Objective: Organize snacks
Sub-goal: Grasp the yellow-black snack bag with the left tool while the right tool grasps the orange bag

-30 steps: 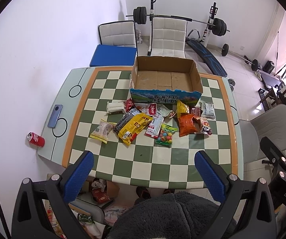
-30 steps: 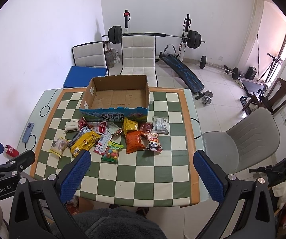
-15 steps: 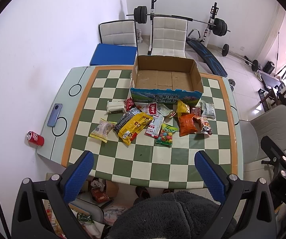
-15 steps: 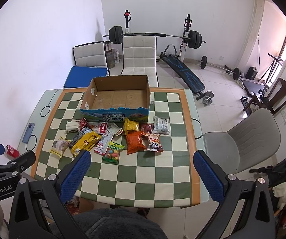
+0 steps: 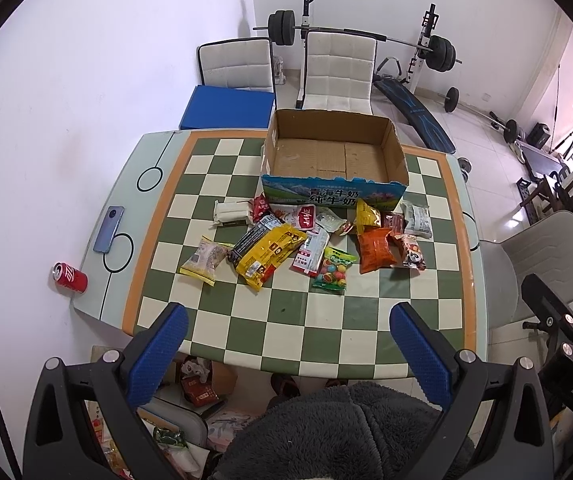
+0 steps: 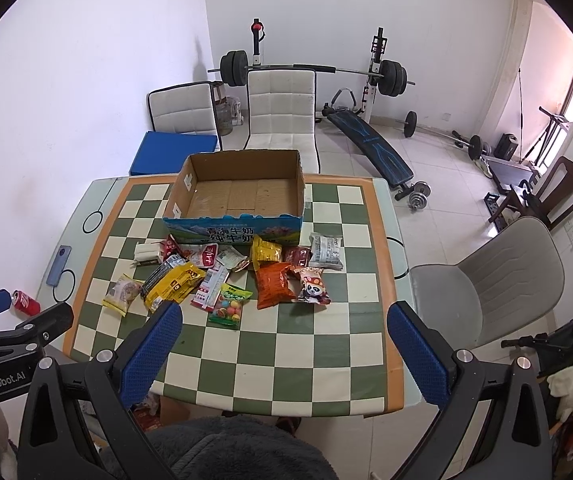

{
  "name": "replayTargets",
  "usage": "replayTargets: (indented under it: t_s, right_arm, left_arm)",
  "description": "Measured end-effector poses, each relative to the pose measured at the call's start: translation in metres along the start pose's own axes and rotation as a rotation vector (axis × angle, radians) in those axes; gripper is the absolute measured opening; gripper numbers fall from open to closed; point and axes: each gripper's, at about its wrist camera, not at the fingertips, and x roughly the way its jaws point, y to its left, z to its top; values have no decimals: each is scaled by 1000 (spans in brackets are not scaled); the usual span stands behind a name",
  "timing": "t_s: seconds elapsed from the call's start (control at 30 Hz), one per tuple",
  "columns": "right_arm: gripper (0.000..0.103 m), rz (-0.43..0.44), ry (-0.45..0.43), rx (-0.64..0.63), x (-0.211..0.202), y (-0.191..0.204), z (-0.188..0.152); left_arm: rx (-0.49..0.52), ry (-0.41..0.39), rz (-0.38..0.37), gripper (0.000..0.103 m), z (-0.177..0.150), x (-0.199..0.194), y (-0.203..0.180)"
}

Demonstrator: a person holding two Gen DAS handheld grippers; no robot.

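Observation:
An open, empty cardboard box (image 5: 334, 156) (image 6: 242, 196) stands at the far side of the checkered table (image 5: 326, 320) (image 6: 318, 344). Several snack packets lie in a loose pile in front of it: a yellow bag (image 5: 268, 254) (image 6: 172, 285), an orange bag (image 5: 374, 249) (image 6: 275, 286), a green candy bag (image 5: 332, 270) (image 6: 228, 306), a panda packet (image 6: 312, 286). My left gripper (image 5: 286, 348) is open and empty, high above the table's near edge. My right gripper (image 6: 284, 348) is open and empty too, to the right of the left one.
A red can (image 5: 69, 278) and a blue phone (image 5: 108, 229) lie at the table's left edge. White chairs (image 5: 338, 72) stand behind the table, a grey chair (image 6: 498, 280) to its right. Weight bench and barbell stand at the back. Clutter lies under the table.
Both grippers have drifted very slightly; the scene looks almost the same. Nothing on the table has moved.

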Motion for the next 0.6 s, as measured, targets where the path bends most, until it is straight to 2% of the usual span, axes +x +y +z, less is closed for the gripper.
replayTargets:
  t_s: [0.17, 0.3, 0.43, 0.6]
  right_arm:
    - [103, 16, 12, 16, 4, 3, -2]
    - [103, 63, 57, 80, 33, -2, -4]
    - [103, 106, 149, 148, 84, -3, -1]
    - [103, 99, 289, 169, 172, 8, 0]
  left_arm:
    - [-8, -19, 9, 103, 4, 14, 8]
    - [13, -23, 76, 103, 12, 51, 22]
    - [62, 14, 129, 103, 21, 100, 41]
    - [100, 115, 79, 103, 35, 172, 63]
